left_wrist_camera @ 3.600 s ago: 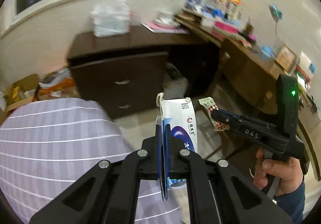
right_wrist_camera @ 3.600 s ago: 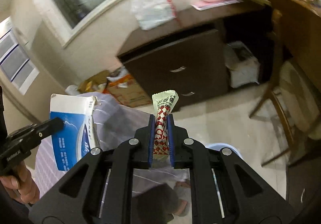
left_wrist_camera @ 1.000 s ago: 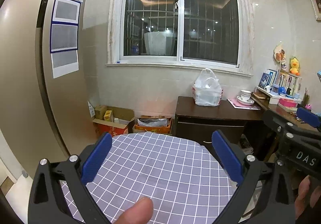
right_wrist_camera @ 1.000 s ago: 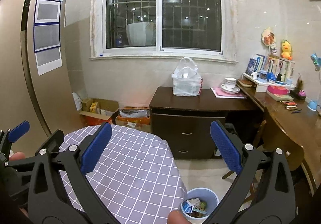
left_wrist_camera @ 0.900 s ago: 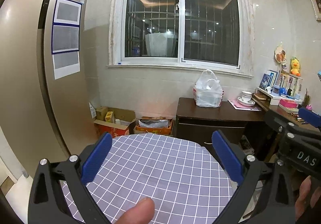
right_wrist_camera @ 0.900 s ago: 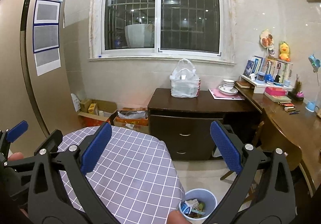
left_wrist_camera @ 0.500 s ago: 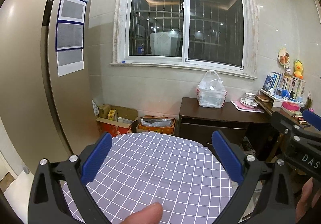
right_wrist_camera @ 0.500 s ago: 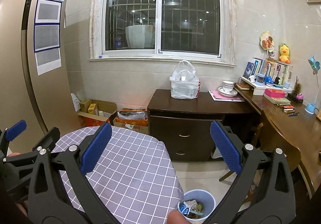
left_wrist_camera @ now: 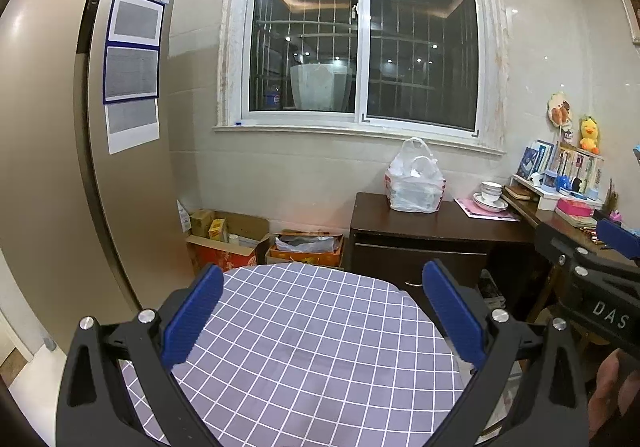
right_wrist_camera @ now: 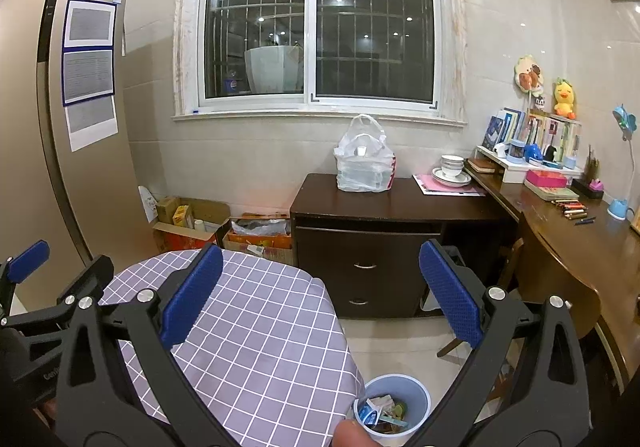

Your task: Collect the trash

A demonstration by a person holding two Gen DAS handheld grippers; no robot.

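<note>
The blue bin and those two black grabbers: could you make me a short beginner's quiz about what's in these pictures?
1. True or false: the left gripper has its jaws shut on a wrapper.
2. Where does the blue trash bin stand? A) on the checked tablecloth; B) on the floor beside the table; C) on the dark cabinet.
3. Fill in: the right gripper has its jaws ____.

Key: 1 false, they are open and hold nothing. 2 B; the bin holds trash. 3 open.
</note>
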